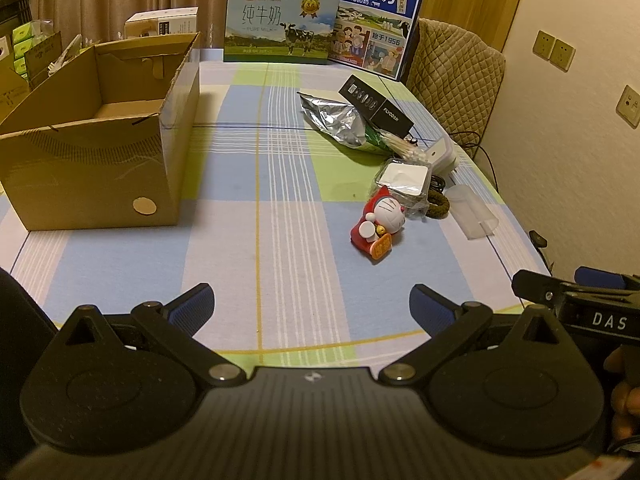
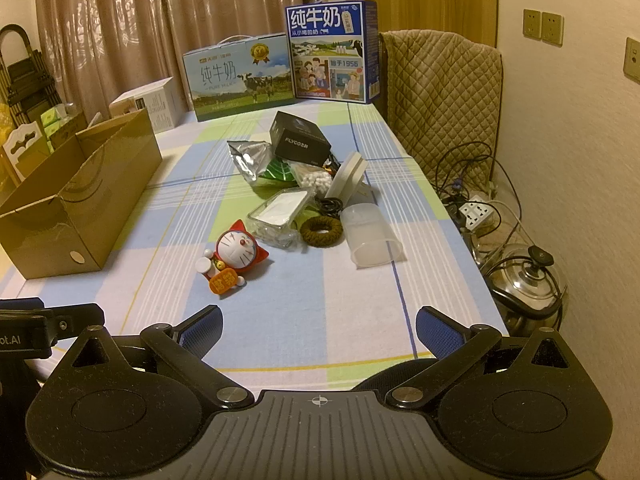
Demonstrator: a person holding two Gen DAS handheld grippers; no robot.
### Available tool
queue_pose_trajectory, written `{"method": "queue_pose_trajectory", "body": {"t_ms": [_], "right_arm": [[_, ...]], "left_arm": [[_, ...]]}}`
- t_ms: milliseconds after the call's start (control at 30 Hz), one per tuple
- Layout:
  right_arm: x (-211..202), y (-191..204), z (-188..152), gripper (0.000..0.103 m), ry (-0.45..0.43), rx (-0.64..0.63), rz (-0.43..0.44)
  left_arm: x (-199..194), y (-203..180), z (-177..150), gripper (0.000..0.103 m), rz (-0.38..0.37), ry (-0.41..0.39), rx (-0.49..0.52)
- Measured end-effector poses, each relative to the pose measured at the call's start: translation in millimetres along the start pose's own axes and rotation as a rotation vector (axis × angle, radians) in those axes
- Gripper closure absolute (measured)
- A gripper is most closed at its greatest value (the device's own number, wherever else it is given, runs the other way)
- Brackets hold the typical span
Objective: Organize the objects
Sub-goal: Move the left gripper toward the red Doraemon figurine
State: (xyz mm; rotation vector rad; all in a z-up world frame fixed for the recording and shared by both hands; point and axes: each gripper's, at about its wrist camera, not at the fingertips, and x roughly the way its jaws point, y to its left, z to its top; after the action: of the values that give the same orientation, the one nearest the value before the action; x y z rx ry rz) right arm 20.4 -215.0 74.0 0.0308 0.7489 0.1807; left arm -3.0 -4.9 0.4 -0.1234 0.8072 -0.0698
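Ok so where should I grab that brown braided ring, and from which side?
Take the brown braided ring with the right gripper from above, one finger through its hole and one outside its near rim. It lies flat, and that rim faces bare tablecloth, while the clear tray and frosted cup crowd its sides.

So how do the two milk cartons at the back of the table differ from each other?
The left milk carton is wide and low; the right milk carton is narrower and stands taller. The left one shows a cow on a green pasture with a gold medal badge, the right one cartoon-style panels under a dark blue header. The left one has a white carry handle showing on top; none is plain on the right. Both stand upright, side by side.
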Motion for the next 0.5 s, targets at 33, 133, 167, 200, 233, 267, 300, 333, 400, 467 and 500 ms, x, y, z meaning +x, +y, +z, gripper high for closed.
{"method": "queue_pose_trajectory", "body": {"t_ms": [33,133,167,200,233,267,300,333,400,467,500], "right_arm": [[-0.1,-0.1,0.0,0.002,0.0,0.0,0.0],[0.0,0.1,0.1,0.002,0.0,0.0,0.0],[-0.1,-0.1,0.1,0.002,0.0,0.0,0.0],[0.0,0.0,0.2,0.002,0.0,0.0,0.0],[-0.1,-0.1,0.2,0.002,0.0,0.0,0.0],[-0.1,0.0,0.2,0.002,0.0,0.0,0.0],[-0.1,0.0,0.2,0.002,0.0,0.0,0.0],[-0.1,-0.1,0.2,0.002,0.0,0.0,0.0],[-0.2,-0.2,0.2,0.002,0.0,0.0,0.0],[-0.3,-0.2,0.1,0.002,-0.001,0.0,0.0],[-0.3,-0.2,0.1,0.002,-0.001,-0.001,0.0]], "left_arm": [[-0.1,-1.3,-0.4,0.001,0.0,0.0,0.0],[-0.6,-6.0,-1.8,0.001,-0.001,0.0,0.0],[-0.9,-7.6,-2.3,0.001,-0.002,-0.001,-0.001],[-1.0,-3.1,-0.5,0.001,-0.003,0.0,0.0],[-0.1,2.5,0.9,0.001,-0.002,0.001,0.0],[-0.2,1.6,0.6,0.001,-0.002,0.001,0.0],[-0.1,2.6,1.0,0.001,-0.002,0.002,-0.001],[-0.2,1.6,0.7,0.001,-0.003,0.002,-0.001],[-0.6,-0.7,0.2,0.001,-0.003,0.002,-0.001],[-1.0,-3.4,-0.5,0.001,-0.003,0.001,-0.001],[-0.2,1.9,0.6,0.001,-0.004,0.001,-0.001]]}}
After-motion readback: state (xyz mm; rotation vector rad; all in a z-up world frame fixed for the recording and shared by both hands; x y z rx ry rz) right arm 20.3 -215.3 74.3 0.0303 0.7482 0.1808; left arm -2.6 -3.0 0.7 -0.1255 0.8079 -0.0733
